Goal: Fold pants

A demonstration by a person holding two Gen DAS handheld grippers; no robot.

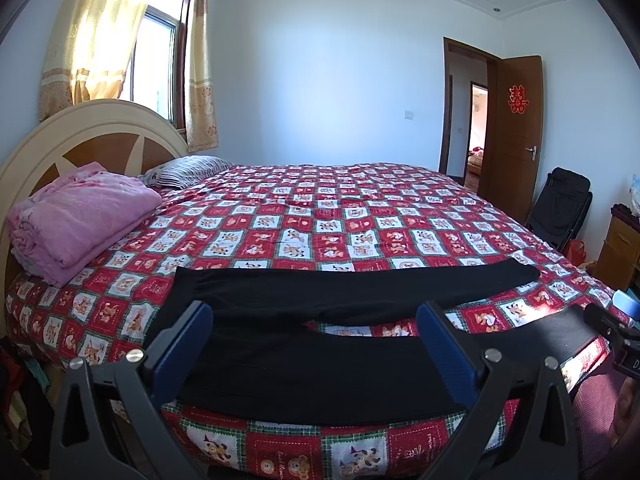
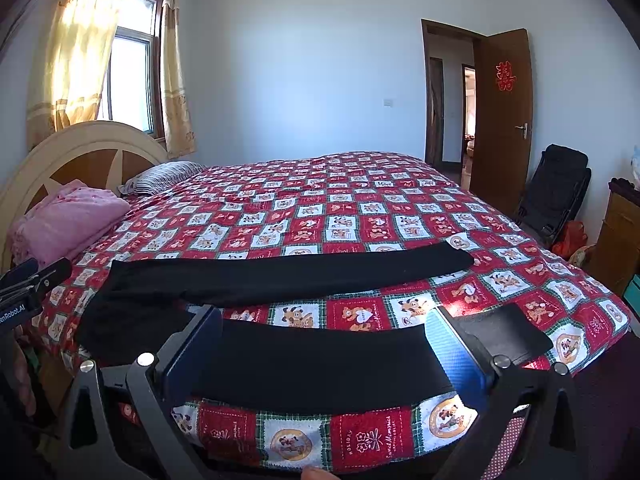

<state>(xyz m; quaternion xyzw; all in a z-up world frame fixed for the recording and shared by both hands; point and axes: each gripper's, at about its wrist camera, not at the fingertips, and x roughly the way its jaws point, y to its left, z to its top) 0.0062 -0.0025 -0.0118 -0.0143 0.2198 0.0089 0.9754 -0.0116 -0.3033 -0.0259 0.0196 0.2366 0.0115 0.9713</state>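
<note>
Black pants lie flat near the front edge of the bed, waist to the left, both legs stretched to the right with a gap of quilt between them. They also show in the right wrist view. My left gripper is open, its blue pads straddling the near leg close to the crotch. My right gripper is open over the near leg, near its cuff end. Neither holds cloth.
The bed has a red patchwork quilt. A folded pink blanket and striped pillow lie by the headboard. A black folding chair, a wooden cabinet and an open door are at the right.
</note>
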